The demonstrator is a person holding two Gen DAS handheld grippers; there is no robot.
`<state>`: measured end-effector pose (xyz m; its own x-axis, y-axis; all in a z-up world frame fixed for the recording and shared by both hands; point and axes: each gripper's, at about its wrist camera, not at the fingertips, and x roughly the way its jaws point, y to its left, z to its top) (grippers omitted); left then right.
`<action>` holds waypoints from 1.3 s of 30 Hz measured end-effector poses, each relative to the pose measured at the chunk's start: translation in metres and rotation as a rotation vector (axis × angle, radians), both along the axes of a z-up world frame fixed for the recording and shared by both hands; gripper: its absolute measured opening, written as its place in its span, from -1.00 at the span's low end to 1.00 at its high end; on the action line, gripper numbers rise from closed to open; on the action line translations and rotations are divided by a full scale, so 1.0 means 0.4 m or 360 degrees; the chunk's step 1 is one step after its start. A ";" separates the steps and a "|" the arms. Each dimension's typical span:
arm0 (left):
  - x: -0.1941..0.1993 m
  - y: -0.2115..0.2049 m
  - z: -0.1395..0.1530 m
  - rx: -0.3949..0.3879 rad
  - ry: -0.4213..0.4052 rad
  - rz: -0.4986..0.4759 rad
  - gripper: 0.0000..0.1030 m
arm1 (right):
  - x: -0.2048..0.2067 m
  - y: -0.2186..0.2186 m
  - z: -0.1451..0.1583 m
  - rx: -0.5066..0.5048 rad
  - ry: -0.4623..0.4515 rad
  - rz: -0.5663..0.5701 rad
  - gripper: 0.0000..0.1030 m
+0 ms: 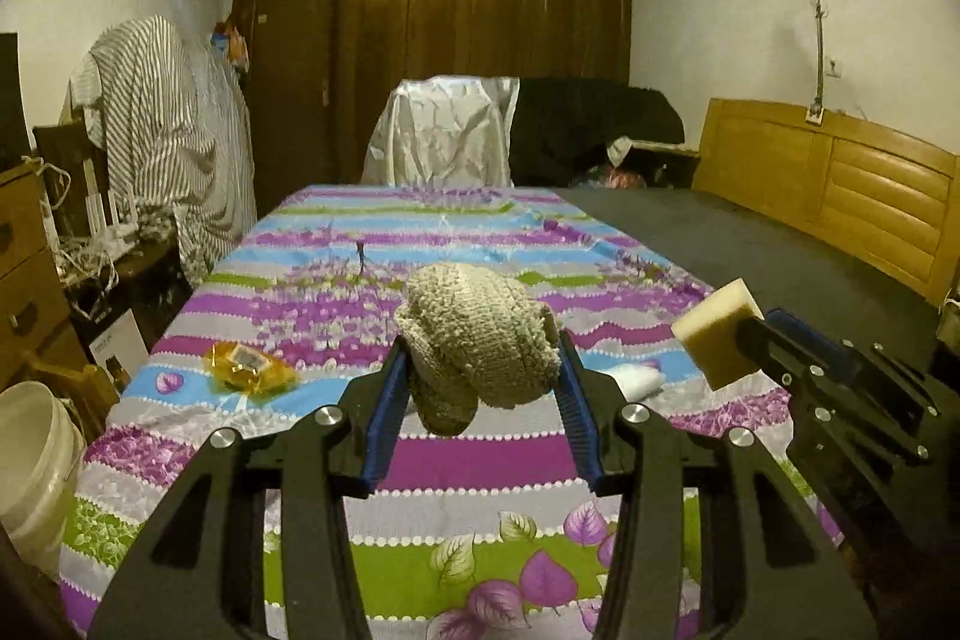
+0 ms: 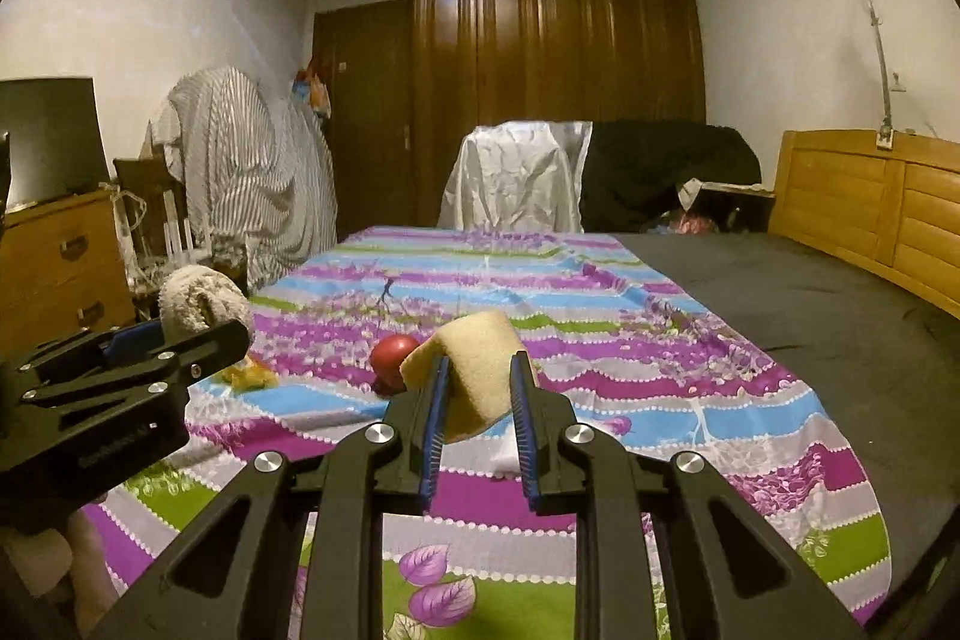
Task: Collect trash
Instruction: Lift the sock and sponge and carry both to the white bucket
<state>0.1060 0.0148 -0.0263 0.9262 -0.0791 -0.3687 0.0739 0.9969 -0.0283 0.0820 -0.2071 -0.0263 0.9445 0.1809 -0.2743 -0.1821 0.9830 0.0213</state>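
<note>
while left gripper (image 1: 480, 370) clamps sock (image 1: 480, 334), right gripper (image 2: 483, 388) pinches sponge (image 2: 474, 370)

Nubbly terry cloth (image 1: 480, 334), porous matt sponge (image 2: 480, 364), glossy crinkled wrapper (image 1: 249, 367), polished wooden wardrobe (image 1: 480, 40).

Bed in the middle, clutter down the left wall, wardrobe at the far end

So the patterned sheet (image 1: 456, 466) lies on the left half of the bed (image 1: 780, 244), and the headboard (image 1: 840, 184) runs along the bed's right side. On the sheet: a plastic wrapper (image 1: 249, 367) toward the left edge, an apple (image 2: 393, 355) nearer the middle, and some crumpled tissue (image 1: 639, 377) off to the right of it. A bucket (image 1: 36, 466) stands on the floor left of the bed, with a wooden dresser (image 1: 27, 262) behind it. A covered chair (image 1: 441, 133) stands past the foot of the bed, and the wardrobe (image 1: 480, 34) is behind that.
</note>
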 end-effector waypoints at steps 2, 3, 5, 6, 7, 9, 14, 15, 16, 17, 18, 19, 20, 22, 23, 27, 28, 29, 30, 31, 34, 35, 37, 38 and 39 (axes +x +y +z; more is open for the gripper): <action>-0.007 -0.004 0.001 0.0003 -0.0031 -0.0007 -0.13 | -0.012 -0.007 0.003 0.0020 -0.0035 -0.0002 -0.58; -0.012 -0.005 0.000 0.0012 -0.0057 -0.0009 -0.13 | -0.018 -0.007 0.004 0.0022 -0.0049 -0.0005 -0.58; -0.015 -0.007 0.000 0.0009 -0.0074 -0.0013 -0.13 | -0.030 -0.009 0.004 0.0037 -0.0079 -0.0008 -0.58; -0.017 -0.007 0.000 0.0010 -0.0091 -0.0012 -0.13 | -0.033 -0.007 0.003 0.0034 -0.0081 -0.0008 -0.58; -0.017 -0.007 0.000 0.0014 -0.0100 -0.0014 -0.13 | -0.034 -0.006 0.002 0.0032 -0.0079 -0.0006 -0.58; -0.016 -0.006 -0.002 0.0014 -0.0100 -0.0015 -0.13 | -0.035 -0.004 0.000 0.0033 -0.0075 -0.0004 -0.58; -0.021 0.001 -0.004 0.0007 -0.0097 -0.0014 -0.13 | -0.026 -0.006 0.001 0.0027 -0.0068 0.0002 -0.58; -0.021 0.004 -0.003 0.0005 -0.0097 -0.0012 -0.13 | -0.025 -0.003 0.000 0.0025 -0.0066 0.0005 -0.58; -0.021 0.008 -0.003 0.0005 -0.0097 -0.0009 -0.13 | -0.025 0.002 0.002 0.0022 -0.0066 0.0010 -0.58; -0.021 0.015 -0.002 0.0004 -0.0098 -0.0002 -0.13 | -0.020 0.008 0.006 0.0021 -0.0065 0.0016 -0.58; -0.022 0.019 0.000 0.0002 -0.0098 0.0007 -0.13 | -0.015 0.010 0.009 0.0021 -0.0061 0.0028 -0.58; -0.026 0.023 0.002 0.0000 -0.0099 0.0015 -0.13 | -0.006 0.013 0.012 0.0021 -0.0058 0.0043 -0.58; -0.026 0.032 0.004 -0.0003 -0.0101 0.0027 -0.13 | -0.004 0.022 0.015 0.0017 -0.0059 0.0059 -0.58; -0.027 0.054 0.011 -0.0011 -0.0103 0.0061 -0.13 | 0.006 0.037 0.022 0.0019 -0.0061 0.0095 -0.58; -0.028 0.071 0.015 -0.0016 -0.0105 0.0085 -0.13 | 0.009 0.050 0.027 0.0021 -0.0062 0.0116 -0.58; -0.036 0.127 0.030 -0.0030 -0.0118 0.0161 -0.13 | 0.030 0.100 0.051 0.0023 -0.0074 0.0188 -0.58; -0.038 0.144 0.032 -0.0030 -0.0118 0.0184 -0.13 | 0.035 0.118 0.056 0.0018 -0.0075 0.0212 -0.58; -0.041 0.164 0.034 -0.0034 -0.0114 0.0211 -0.13 | 0.041 0.139 0.060 0.0017 -0.0073 0.0242 -0.58; -0.045 0.182 0.035 -0.0038 -0.0112 0.0234 -0.13 | 0.043 0.152 0.064 0.0015 -0.0071 0.0261 -0.58; -0.048 0.195 0.038 -0.0040 -0.0110 0.0253 -0.12 | 0.046 0.174 0.069 0.0007 -0.0071 0.0290 -0.58; -0.060 0.245 0.043 -0.0044 -0.0102 0.0317 -0.12 | 0.052 0.241 0.082 0.0000 -0.0060 0.0371 -0.58; -0.064 0.258 0.045 -0.0044 -0.0101 0.0333 -0.12 | 0.057 0.266 0.086 -0.0001 -0.0053 0.0404 -0.58; -0.074 0.294 0.047 -0.0046 -0.0096 0.0381 -0.12 | 0.059 0.310 0.096 -0.0005 -0.0050 0.0450 -0.58; -0.079 0.318 0.047 -0.0049 -0.0091 0.0411 -0.12 | 0.058 0.337 0.101 -0.0011 -0.0051 0.0477 -0.58; -0.085 0.337 0.048 -0.0052 -0.0089 0.0436 -0.12 | 0.059 0.361 0.105 -0.0016 -0.0050 0.0503 -0.58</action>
<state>0.0721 0.1495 -0.0070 0.9335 0.1658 -0.3179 -0.1957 0.9786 -0.0642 0.1058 -0.0627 0.0157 0.8500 0.4642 -0.2490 -0.4790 0.8778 0.0013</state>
